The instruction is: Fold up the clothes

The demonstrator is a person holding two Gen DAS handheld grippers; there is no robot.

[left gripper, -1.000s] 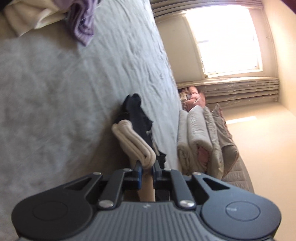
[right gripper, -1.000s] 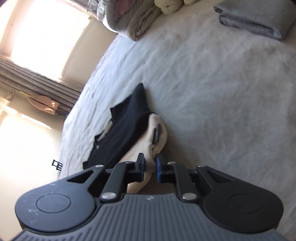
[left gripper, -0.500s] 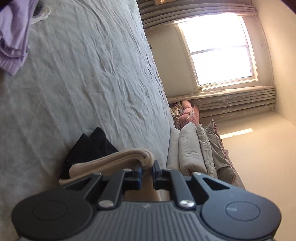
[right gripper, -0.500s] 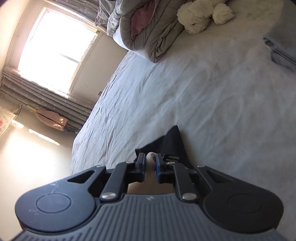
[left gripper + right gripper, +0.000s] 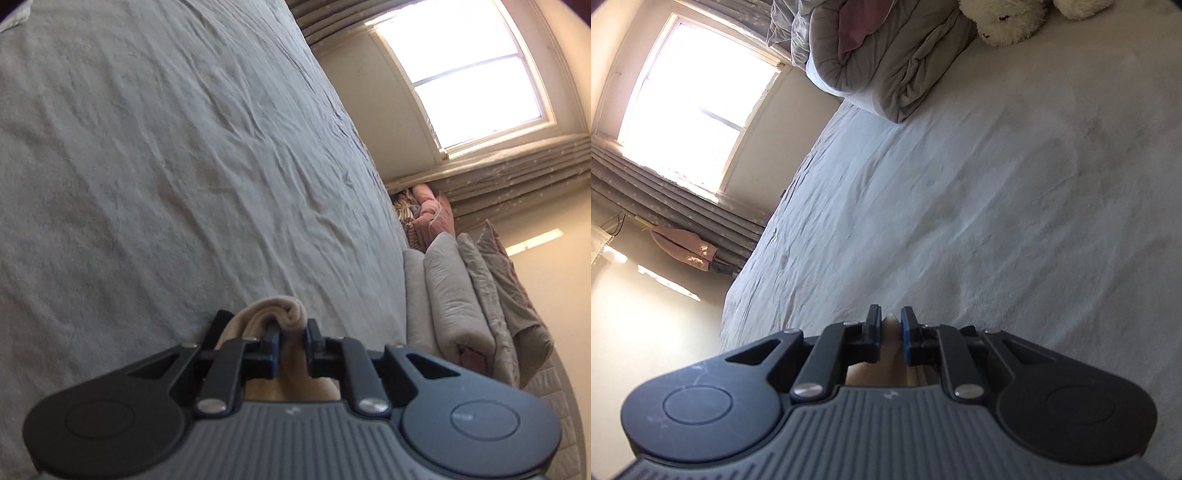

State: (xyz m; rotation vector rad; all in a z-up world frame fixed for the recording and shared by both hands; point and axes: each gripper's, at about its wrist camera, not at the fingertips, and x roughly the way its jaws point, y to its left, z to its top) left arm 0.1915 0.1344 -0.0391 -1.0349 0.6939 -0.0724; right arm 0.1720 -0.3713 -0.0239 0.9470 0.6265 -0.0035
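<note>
Grey bed [image 5: 184, 166]; beige garment [image 5: 280, 314] pinched in both hand-held grippers [image 5: 291, 341] [image 5: 891, 332], jaws easing apart.

Two grippers — left gripper [image 5: 291, 334], right gripper [image 5: 891, 328] — one beige garment [image 5: 275, 314], one bed [image 5: 166, 166], one window [image 5: 690, 96].

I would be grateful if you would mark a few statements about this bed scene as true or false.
1. The left claw has a beige folded garment between its fingers. True; its jaws are just opening.
2. The right claw is empty. False: beige cloth sits between its fingers too, and its jaws are starting to open.
3. A white plush toy lies on the grey bed sheet beside a rolled grey duvet. True.
4. The grey curtains cover the window completely. False: the window is uncovered and bright, with the curtains drawn aside.
</note>
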